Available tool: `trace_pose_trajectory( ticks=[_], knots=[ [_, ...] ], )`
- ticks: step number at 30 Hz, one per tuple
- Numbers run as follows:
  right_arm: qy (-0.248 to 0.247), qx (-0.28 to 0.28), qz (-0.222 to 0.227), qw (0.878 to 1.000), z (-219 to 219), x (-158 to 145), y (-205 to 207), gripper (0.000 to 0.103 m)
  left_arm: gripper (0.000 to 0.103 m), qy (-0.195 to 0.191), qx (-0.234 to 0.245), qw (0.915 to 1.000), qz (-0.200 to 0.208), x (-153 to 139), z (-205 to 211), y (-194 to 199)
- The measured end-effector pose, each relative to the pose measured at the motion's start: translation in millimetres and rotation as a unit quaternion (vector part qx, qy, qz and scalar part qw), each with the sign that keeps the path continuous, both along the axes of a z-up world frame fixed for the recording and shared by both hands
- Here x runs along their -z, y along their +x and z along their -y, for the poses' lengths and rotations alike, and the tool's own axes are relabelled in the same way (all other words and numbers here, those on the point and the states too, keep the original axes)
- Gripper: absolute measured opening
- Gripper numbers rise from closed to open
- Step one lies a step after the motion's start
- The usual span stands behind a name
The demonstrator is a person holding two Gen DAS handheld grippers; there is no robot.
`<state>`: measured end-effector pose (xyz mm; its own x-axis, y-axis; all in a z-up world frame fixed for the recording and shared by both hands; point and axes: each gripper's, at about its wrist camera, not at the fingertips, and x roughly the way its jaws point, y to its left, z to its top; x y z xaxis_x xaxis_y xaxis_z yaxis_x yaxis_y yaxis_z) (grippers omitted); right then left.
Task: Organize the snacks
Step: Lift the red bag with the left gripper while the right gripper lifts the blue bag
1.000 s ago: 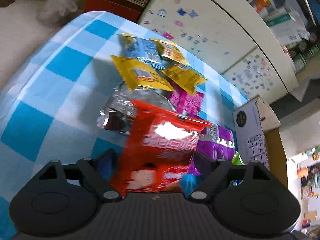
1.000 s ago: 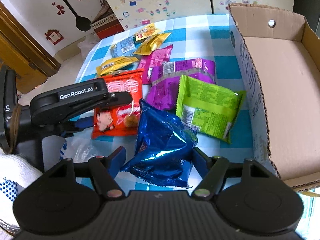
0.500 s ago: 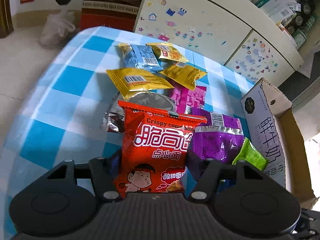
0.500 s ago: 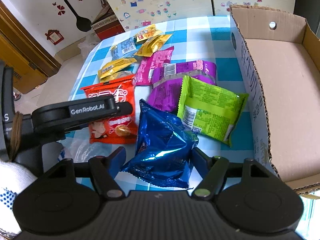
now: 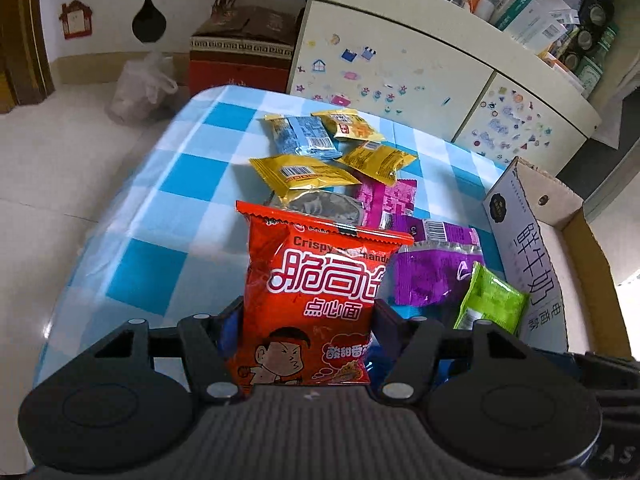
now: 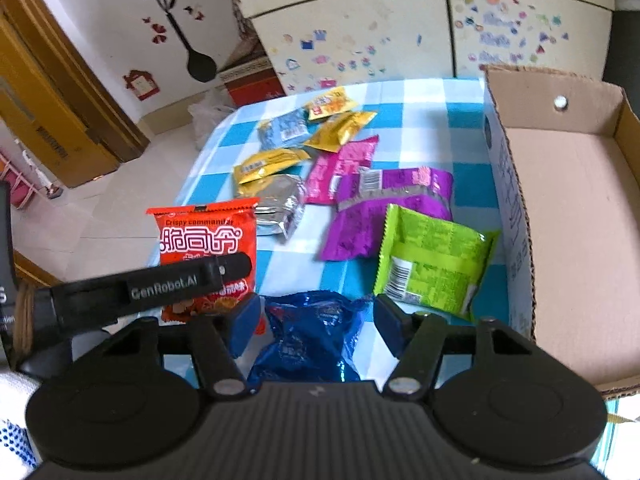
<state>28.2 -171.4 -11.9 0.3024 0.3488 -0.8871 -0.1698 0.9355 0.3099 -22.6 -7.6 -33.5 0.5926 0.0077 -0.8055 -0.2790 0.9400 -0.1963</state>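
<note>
My left gripper point(image 5: 306, 328) is shut on a red snack bag point(image 5: 316, 300) and holds it upright above the table; it also shows in the right wrist view point(image 6: 208, 240). My right gripper point(image 6: 316, 320) is shut on a blue foil bag point(image 6: 312, 336), lifted a little over the table. A green bag point(image 6: 432, 264), a purple bag point(image 6: 392, 208), a pink bag point(image 6: 340, 168), a silver pack point(image 6: 276, 200), yellow packs point(image 6: 268, 164) and a light blue pack point(image 6: 284, 130) lie on the blue checked tablecloth point(image 6: 420, 96). An open cardboard box point(image 6: 576, 216) stands empty at the right.
A sticker-covered cabinet point(image 6: 400, 32) stands behind the table. A red carton point(image 5: 240, 52) and a plastic bag point(image 5: 140, 88) sit on the floor at the far left. The table's left edge point(image 5: 120, 208) drops to the tiled floor.
My left gripper has lifted the red bag off the silver pack and drawn it back and up. My right gripper has risen slightly with the blue bag.
</note>
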Motion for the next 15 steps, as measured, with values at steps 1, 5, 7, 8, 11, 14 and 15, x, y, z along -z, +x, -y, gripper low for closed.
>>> trace_pose_trajectory(
  ticks=[1, 5, 7, 8, 11, 14, 15],
  knots=[
    [-0.001, -0.002, -0.003, 1.000, 0, 2, 0, 0.063, 0.070, 0.006, -0.004, 1.0000, 0.001, -1, -1, -3],
    [0.017, 0.009, -0.030, 0.999, 6, 9, 1, 0.065, 0.070, 0.007, -0.024, 0.9997, 0.001, -4, -11, -11],
    [0.027, 0.015, -0.035, 0.999, 9, 8, 1, 0.071, 0.070, 0.007, -0.034, 0.9994, 0.005, -6, -16, -13],
    [0.025, 0.016, -0.032, 0.999, 9, 7, 0, 0.077, 0.070, 0.007, -0.038, 0.9992, 0.008, -7, -19, -15],
    [0.016, 0.008, -0.033, 0.999, 3, 11, 1, 0.079, 0.070, 0.007, -0.057, 0.9983, 0.010, -8, -27, -16],
    [0.006, -0.002, -0.044, 0.999, -5, 21, 1, 0.079, 0.070, 0.004, -0.069, 0.9976, 0.007, -6, -31, -16],
    [0.000, -0.005, -0.046, 0.999, -9, 24, 2, 0.079, 0.070, 0.004, -0.073, 0.9973, 0.006, -5, -32, -15]
  ],
)
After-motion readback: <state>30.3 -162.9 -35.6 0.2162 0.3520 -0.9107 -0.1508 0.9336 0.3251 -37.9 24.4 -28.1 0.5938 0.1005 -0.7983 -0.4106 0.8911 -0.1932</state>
